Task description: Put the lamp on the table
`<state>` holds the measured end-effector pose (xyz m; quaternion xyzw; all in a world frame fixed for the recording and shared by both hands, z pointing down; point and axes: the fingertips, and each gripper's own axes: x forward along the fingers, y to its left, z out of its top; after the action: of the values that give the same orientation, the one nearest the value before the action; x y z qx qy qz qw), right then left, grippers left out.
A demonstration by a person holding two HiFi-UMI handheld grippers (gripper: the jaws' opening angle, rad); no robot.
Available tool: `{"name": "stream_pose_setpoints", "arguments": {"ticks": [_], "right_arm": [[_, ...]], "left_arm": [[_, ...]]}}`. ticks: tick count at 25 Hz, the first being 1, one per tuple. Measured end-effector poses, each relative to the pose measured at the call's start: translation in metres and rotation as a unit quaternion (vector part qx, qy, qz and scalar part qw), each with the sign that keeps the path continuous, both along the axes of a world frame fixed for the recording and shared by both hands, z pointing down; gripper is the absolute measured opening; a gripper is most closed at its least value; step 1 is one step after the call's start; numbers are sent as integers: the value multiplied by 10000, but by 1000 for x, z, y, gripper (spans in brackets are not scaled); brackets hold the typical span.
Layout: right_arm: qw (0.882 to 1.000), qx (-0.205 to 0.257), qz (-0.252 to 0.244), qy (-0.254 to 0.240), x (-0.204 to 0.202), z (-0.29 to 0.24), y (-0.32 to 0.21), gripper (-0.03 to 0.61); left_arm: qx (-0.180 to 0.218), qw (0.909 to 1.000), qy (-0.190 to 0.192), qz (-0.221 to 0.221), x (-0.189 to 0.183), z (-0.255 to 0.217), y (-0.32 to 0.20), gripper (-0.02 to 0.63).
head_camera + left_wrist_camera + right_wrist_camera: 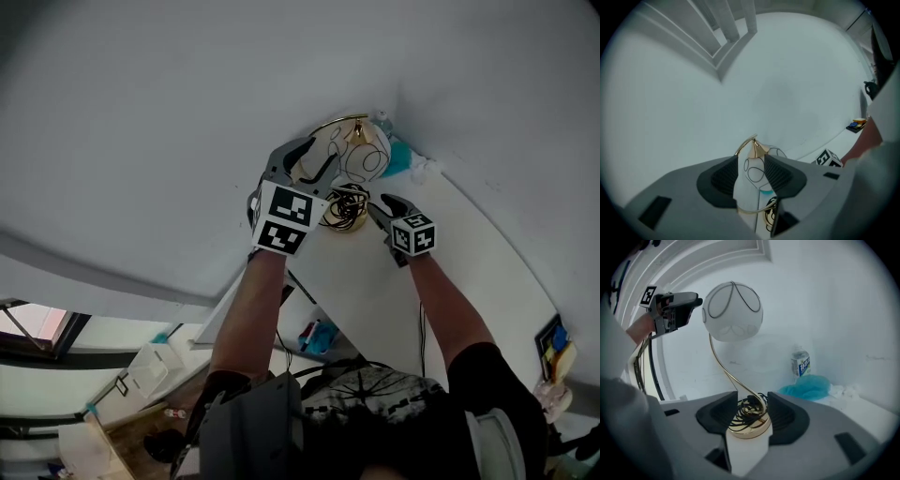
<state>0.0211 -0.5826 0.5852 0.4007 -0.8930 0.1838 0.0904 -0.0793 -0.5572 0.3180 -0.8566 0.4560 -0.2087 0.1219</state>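
Head view: nearest us were our forearms point(258, 309), reaching to the far corner of the bench point(469, 281). The left gripper point(314, 157) sat beside the globe point(361, 155) of the lamp point(349, 183). The right gripper point(382, 208) sat just beside its base point(343, 217), w/ black cord point(349, 199) piled on top. A bottle point(382, 120) and a teal cloth point(401, 159) lay behind, by the wall point(187, 94).

Left gripper view: jaws stood wide apart, pads pressing nothing. The globe point(755, 174) showed in the gap but beyond the tips.

Right gripper view: jaws likewise spread, gripping nothing. The base point(749, 423) sat in the gap near both pads, touching neither as far as we could see. The lamp stood upright on the bench, a thin gold stem point(723, 366) curling up to the globe. The left gripper point(697, 301) hung just beside the globe, apart from it.

Risks, as we judged them: the lamp looked top-heavy, i.e. big globe on a slim stem and small base. Pulling the right gripper back crooked could clip the base or snag the loose cord and drag the lamp over. A sideways drift of the left gripper could knock the globe, prob. tipping the lamp into the bottle.
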Motion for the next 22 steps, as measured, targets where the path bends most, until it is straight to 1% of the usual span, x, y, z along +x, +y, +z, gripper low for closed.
{"name": "stream_pose_setpoints", "arguments": {"ticks": [2,3,7,10,13,19,22], "right_arm": [[9999,136,-13,-24,1,-15,11,192],[9998,195,-11,-40,2,-22,19,166],[9987,482,-151,110,2,-51,56,94],[9976,624,-269,139,0,-70,85,38],[9961,756,-411,187,1,-84,115,25],[9934,988,-568,117,1,-113,165,18],[9920,1088,-619,128,2,-122,186,18]], "left_arm": [[-43,10000,84,-5,-3,2,12,184],[-59,9999,141,0,-3,4,19,179],[-47,9994,338,19,-6,12,48,81],[-228,9984,520,66,-9,25,68,27],[-505,9958,740,193,-6,42,87,17],[-752,9894,1177,396,3,60,124,15],[-929,9854,1337,499,10,75,144,16]]}}
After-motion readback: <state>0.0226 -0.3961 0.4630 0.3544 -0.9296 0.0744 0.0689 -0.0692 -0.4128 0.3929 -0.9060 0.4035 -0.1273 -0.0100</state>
